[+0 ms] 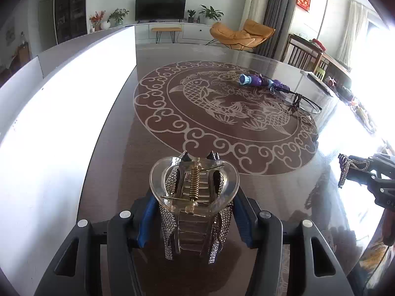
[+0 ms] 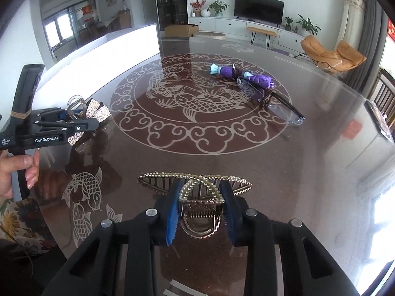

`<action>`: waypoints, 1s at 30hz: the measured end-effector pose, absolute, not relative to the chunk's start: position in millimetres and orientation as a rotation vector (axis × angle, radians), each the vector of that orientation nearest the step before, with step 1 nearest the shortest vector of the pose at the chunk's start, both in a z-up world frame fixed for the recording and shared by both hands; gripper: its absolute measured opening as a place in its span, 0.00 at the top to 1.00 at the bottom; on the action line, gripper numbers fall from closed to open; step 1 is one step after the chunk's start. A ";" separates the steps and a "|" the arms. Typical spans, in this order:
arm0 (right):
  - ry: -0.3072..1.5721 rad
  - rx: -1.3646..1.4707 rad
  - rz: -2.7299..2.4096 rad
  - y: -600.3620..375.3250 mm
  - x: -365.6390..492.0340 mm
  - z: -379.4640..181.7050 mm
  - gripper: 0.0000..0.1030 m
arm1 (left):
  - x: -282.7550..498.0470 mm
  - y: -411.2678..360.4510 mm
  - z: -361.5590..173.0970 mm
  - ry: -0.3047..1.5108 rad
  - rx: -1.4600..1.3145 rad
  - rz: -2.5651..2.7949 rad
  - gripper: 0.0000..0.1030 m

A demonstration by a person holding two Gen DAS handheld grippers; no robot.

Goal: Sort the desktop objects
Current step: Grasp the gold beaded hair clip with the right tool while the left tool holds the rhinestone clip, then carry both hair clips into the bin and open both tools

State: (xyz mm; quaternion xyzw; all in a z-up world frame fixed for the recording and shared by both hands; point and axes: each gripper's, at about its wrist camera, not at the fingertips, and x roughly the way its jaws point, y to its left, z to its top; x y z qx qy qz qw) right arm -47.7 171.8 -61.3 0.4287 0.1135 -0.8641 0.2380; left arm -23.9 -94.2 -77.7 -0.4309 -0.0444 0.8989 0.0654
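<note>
The left tongs [image 1: 197, 192] grip a clear hair clip [image 1: 195, 197] with rhinestone wings, the blue pads [image 1: 148, 219] pressing its two sides; the clip's spring faces the camera and it is held above the desk [image 1: 118, 148], which is dark, glossy and bears a round fish pattern. In the right wrist view the same tongs [image 2: 81, 120] appear at the left, held by a hand [image 2: 14, 170], with the clip [image 2: 86, 111] just above the glass near the desk's edge. The right tongs [image 2: 201, 212] clamp a gold clip [image 2: 197, 192] set with pearls, pads on either side of its crossed loops, its comb teeth spread wide to both sides over the desk. Further back, on the pattern, lies a purple doll [image 2: 237, 74] with a pale blue end, and touching it a pair of glasses [image 2: 276, 101] with dark arms. Both are well apart from the two clips
</note>
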 end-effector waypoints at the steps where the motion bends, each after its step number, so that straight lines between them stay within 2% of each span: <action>1: 0.302 1.158 -2.371 172.6 -44.3 -55.1 0.69 | -20.2 -96.1 -73.0 -0.174 -1.285 2.706 0.46; 9: 0.260 1.009 -2.378 152.4 -31.7 6.5 0.69 | 11.3 -120.3 2.2 -0.364 -1.092 2.723 0.46; 16: 0.211 0.796 -2.253 52.0 -34.0 69.9 0.69 | 32.1 -219.2 66.2 -0.429 -1.021 2.908 0.46; 23: 0.257 0.710 -2.068 -102.7 -33.1 81.6 0.69 | 29.8 -332.9 43.6 -0.499 -1.289 3.048 0.46; 30: 0.362 0.857 -1.975 -202.8 -47.7 32.6 0.67 | 21.8 -350.8 6.4 -0.512 -1.470 2.998 0.44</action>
